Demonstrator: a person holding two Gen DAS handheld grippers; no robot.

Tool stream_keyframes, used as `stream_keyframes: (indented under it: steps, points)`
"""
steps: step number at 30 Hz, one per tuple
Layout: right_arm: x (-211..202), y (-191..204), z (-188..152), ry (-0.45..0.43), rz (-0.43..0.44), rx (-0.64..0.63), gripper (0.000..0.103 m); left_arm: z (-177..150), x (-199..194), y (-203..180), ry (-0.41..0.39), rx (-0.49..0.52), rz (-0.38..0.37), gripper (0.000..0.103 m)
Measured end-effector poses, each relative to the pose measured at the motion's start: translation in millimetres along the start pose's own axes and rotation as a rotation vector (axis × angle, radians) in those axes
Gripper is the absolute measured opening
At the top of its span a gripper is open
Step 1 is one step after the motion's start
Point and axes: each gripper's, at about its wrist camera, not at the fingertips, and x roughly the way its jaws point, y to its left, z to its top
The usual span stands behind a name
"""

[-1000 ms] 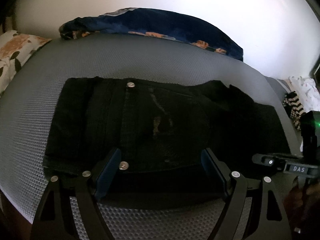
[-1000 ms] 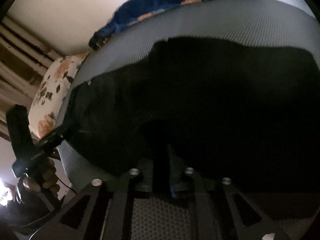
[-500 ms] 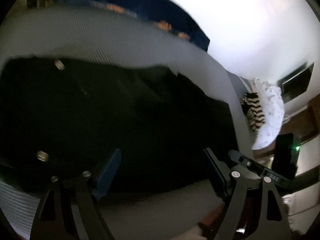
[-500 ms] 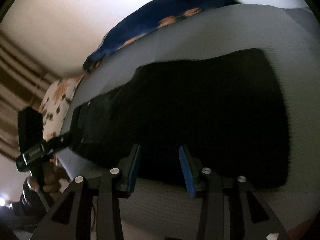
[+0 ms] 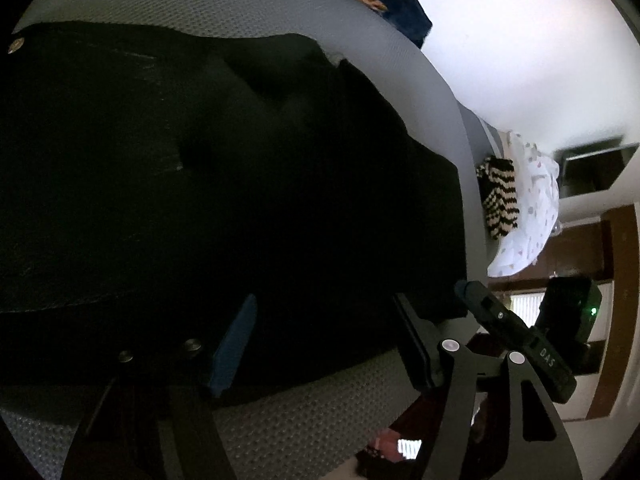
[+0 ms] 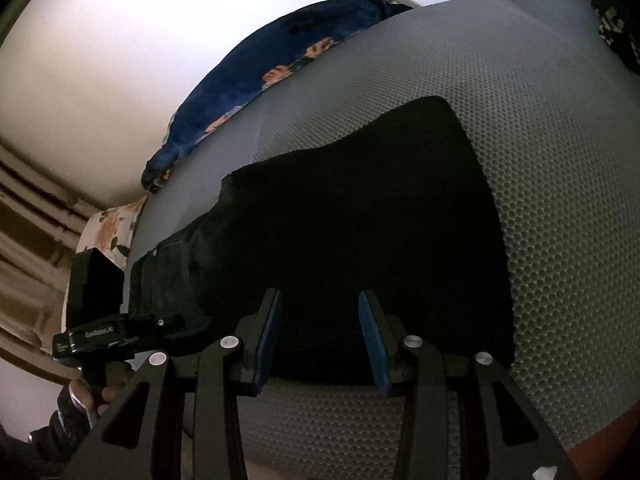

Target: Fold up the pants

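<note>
The black pants (image 5: pixel 224 168) lie folded in a flat rectangle on the grey mesh mattress (image 5: pixel 320 420); they also show in the right wrist view (image 6: pixel 360 232). My left gripper (image 5: pixel 324 336) is open, low over the pants' near edge toward their right end. My right gripper (image 6: pixel 318 332) is open at the near edge of the pants, its blue pads just over the hem. Neither holds cloth. The right gripper's body (image 5: pixel 516 344) shows beside the pants' right corner in the left wrist view, and the left gripper's body (image 6: pixel 116 332) shows at the pants' left end in the right wrist view.
A dark blue floral blanket (image 6: pixel 264 68) lies along the mattress (image 6: pixel 552 184) far edge by the white wall. A floral pillow (image 6: pixel 108 232) sits at the left. A black-and-cream striped cloth (image 5: pixel 500 200) and white cloth (image 5: pixel 528 224) lie at the right end.
My right gripper opened, let go of the pants and drew back to their near edge. My left gripper swung right along the pants, still open.
</note>
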Motion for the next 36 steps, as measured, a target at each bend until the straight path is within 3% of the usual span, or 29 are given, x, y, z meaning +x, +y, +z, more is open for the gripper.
stream_keyframes:
  steps: [4, 6, 9, 10, 11, 12, 14, 20, 23, 26, 27, 32, 36]
  points:
    - [-0.7, -7.6, 0.9, -0.003, 0.006, 0.019, 0.038, -3.9, 8.0, -9.1, 0.006, 0.028, 0.000, 0.067]
    - [0.8, -9.8, 1.3, -0.002, 0.006, 0.024, 0.038, -6.9, 15.4, -16.9, 0.026, 0.035, -0.024, 0.054]
    - [2.4, -13.1, 0.3, 0.000, 0.004, 0.033, 0.038, -10.4, 23.6, -23.1, 0.026, 0.059, -0.017, 0.043]
    - [3.0, -13.9, 0.7, 0.002, 0.004, 0.035, 0.038, -10.6, 23.2, -24.9, 0.020, 0.076, -0.008, 0.036]
    - [3.8, -14.6, 1.3, 0.003, -0.001, 0.037, 0.038, -10.0, 25.0, -24.8, 0.019, 0.085, 0.007, 0.014]
    - [4.0, -15.2, 1.1, 0.002, -0.005, 0.037, 0.038, -9.5, 28.0, -22.4, 0.042, 0.077, -0.015, 0.008]
    - [4.0, -16.5, 1.5, 0.001, -0.015, 0.038, 0.038, -12.1, 24.4, -22.0, 0.032, 0.076, -0.036, 0.008]
    - [5.5, -22.0, -1.6, 0.003, -0.050, 0.021, 0.038, -31.7, 11.1, -27.5, 0.004, 0.182, 0.018, 0.008]
    - [15.0, -27.2, -5.1, 0.017, -0.054, 0.019, 0.037, -28.6, 16.8, -21.3, 0.013, 0.164, 0.021, 0.010]
    - [15.1, -23.2, -3.4, 0.017, -0.067, -0.001, 0.037, -28.1, 11.2, -31.3, -0.006, 0.224, 0.070, 0.019]
    - [13.3, -20.7, -1.4, 0.011, -0.065, -0.005, 0.039, -29.0, 6.7, -32.2, -0.018, 0.251, 0.100, 0.028]
    - [4.5, -4.0, 15.0, -0.078, -0.155, -0.115, 0.039, -23.1, -12.7, -49.3, -0.140, 0.383, 0.223, 0.035]
    - [16.3, 8.4, 35.7, -0.120, -0.272, -0.229, 0.039, -7.4, -19.1, -69.2, -0.337, 0.495, 0.286, 0.040]
